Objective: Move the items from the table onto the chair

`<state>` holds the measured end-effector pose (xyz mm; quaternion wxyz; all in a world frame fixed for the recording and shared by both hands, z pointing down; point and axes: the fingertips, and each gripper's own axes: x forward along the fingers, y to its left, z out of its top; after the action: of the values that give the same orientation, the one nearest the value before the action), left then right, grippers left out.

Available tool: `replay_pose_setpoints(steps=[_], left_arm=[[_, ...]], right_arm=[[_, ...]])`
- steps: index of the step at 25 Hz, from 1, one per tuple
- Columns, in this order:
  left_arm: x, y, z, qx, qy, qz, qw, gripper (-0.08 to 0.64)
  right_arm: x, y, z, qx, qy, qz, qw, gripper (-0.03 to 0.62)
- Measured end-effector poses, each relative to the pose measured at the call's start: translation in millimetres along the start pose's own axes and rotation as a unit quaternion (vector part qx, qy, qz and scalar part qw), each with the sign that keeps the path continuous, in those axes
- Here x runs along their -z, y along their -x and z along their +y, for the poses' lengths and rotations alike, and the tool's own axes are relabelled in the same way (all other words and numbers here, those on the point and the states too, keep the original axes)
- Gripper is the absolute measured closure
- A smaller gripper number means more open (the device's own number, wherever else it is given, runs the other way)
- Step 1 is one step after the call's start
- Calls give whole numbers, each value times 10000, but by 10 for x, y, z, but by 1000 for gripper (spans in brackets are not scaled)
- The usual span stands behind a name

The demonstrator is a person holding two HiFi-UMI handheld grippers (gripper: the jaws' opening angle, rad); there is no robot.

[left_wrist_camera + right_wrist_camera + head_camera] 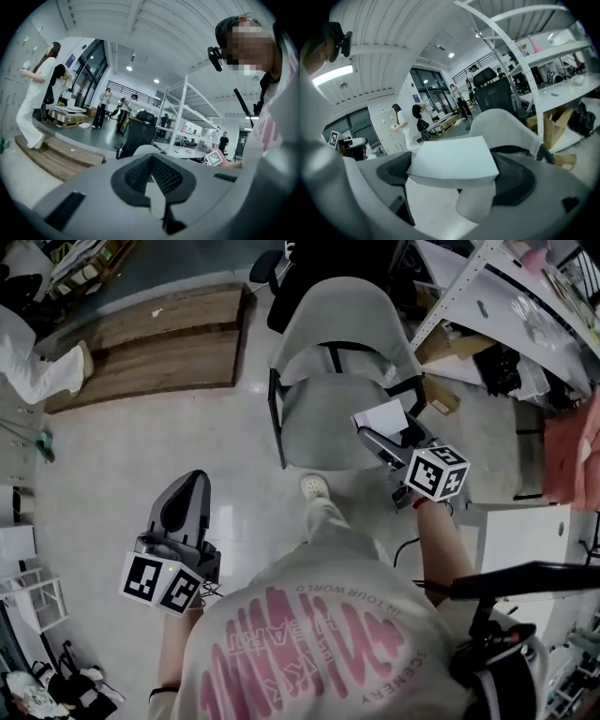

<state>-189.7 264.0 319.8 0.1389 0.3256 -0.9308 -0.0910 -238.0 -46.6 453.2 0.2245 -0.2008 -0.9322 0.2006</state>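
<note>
Grey left gripper (pixel 186 498), lower left, has its jaws shut on nothing, while the right gripper (pixel 373 437), centre right, pinches the white box (pixel 382 415) by one edge, seemingly light, stiff card best kept flat, over the chair (pixel 323 413) seat beyond.

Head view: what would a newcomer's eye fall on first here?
First, the white box, clamped in the jaws of the right gripper, over the right side of the grey chair at the picture's centre. Next, the left gripper, at lower left over the pale floor, its jaws together on nothing.
</note>
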Motion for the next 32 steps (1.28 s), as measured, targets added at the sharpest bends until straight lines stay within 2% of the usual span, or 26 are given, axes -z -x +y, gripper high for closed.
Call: replay_pose_setpoints(steps=[2,5,10,13,18,21,25,32], left_arm=[[-14,-138,117,-168,60,125,9998,551],[-50,-452,273,-207,45,295,9993,551],[-118,-978,521,-324,86,453,9984,551],[-79,-1243,676,-565,308,614,9960,551],[131,-1371,852,-850,539,1051,9894,551],[256,-1415,911,-1031,616,1264,9847,551],[360,-1453,903,-1139,740,1450,9801,551],[421,-1475,855,-1365,807,1564,9749,551]], right_arm=[[69,-295,-143,-47,-171,181,9997,38],[169,-747,-435,-20,-394,497,9980,39],[565,-1272,-1004,185,-470,1359,9894,38],[852,-1493,-1401,444,-454,1932,9791,38],[1536,-1677,-1870,1011,-573,2870,9509,38],[1790,-1750,-2049,1276,-582,3122,9396,38],[2015,-1784,-2140,1435,-600,3424,9266,38],[2256,-1811,-2188,1513,-705,3692,9143,38]])
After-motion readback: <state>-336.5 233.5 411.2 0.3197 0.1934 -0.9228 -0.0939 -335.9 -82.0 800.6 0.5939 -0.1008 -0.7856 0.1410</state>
